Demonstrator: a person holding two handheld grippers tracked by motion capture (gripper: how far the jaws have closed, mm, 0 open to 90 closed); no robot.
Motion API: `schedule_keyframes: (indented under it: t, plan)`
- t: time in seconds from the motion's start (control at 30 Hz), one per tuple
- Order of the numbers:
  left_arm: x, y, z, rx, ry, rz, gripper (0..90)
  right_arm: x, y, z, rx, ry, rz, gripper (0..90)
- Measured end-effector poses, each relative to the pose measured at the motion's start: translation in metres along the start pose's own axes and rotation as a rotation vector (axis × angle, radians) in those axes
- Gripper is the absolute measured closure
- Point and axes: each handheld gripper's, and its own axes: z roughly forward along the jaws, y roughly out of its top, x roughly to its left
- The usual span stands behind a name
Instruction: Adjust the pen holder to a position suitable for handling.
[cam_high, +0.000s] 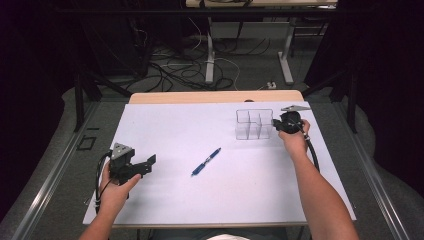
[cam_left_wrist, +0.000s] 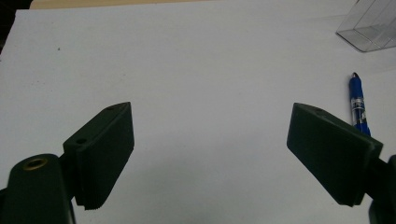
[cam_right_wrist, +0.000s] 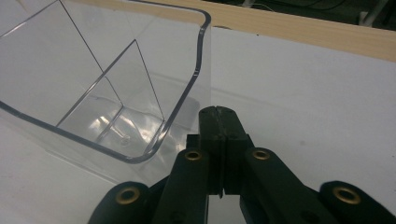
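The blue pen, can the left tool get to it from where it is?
Probably yes. The left tool is open and points toward the blue pen, which lies alone on the white table. Nothing sits between them.

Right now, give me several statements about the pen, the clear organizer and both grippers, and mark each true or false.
1. The blue pen lies flat on the white table. True.
2. The pen stands inside the clear organizer. False: the organizer's compartments in sight are empty, and the pen lies apart from it on the table.
3. The left gripper has its jaws spread with nothing between them. True.
4. The right gripper holds the pen. False: its jaws are shut together beside the organizer's corner, at its outer wall.
5. The organizer lies tipped on its side. False: it stands upright, open end up.
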Motion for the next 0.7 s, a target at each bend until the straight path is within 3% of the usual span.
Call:
schedule_keyframes:
  t: [0.27, 0.7]
  plan:
    - [0.000, 0.000, 0.000, -0.001, -0.002, 0.000, 14.9, 0.007, 0.000, 0.004, -0.006, 0.024, -0.005, 90.0]
    - [-0.001, 0.000, 0.000, 0.000, -0.002, 0.003, 14.9, 0.034, 0.001, 0.016, -0.018, 0.081, -0.013, 90.0]
